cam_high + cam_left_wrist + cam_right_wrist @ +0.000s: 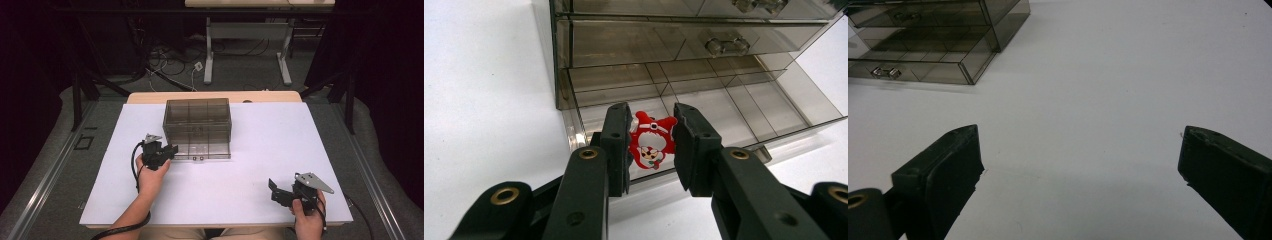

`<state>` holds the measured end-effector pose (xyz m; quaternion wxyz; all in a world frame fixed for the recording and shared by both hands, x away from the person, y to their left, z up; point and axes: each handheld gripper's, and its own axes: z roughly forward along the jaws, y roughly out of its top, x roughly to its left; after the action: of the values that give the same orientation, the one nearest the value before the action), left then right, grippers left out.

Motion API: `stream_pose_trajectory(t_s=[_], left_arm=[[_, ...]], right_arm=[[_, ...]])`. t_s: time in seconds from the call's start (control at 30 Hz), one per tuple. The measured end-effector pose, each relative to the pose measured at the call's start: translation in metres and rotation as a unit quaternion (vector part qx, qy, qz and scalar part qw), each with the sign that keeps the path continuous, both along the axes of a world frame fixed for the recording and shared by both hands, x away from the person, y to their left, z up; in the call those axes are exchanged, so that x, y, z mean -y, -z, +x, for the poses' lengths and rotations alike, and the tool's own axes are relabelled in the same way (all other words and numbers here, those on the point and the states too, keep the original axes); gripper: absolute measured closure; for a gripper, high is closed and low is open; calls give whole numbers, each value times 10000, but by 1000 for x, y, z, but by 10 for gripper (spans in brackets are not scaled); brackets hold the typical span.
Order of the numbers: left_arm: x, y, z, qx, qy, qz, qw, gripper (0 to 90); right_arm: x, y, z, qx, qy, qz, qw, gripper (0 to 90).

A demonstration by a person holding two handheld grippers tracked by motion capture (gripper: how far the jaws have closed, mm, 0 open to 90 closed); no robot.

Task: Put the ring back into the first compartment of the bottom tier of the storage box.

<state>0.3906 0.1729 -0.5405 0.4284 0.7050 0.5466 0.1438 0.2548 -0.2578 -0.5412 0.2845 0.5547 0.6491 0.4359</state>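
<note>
Between left claw [651, 150] pads: small red-white Santa charm [651, 142], upright

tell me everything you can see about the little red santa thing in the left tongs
The santa charm is a small flat figure, red with white trim and a pale round middle, and looks like soft rubber or plastic. It hangs upright, pinched at both sides by the black pads of the left tongs, which are shut on it. It is held above the pulled-out bottom drawer of the smoky clear drawer box, over a front compartment near the drawer's left end, touching nothing but the pads.
</note>
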Motion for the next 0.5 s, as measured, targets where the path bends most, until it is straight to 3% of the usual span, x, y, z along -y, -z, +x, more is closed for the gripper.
stream_pose_trajectory(t_s=[0.5], left_arm=[[4,2,4,-61,7,27,10000,687]], right_arm=[[-1,0,0,-19,8,29,10000,35]])
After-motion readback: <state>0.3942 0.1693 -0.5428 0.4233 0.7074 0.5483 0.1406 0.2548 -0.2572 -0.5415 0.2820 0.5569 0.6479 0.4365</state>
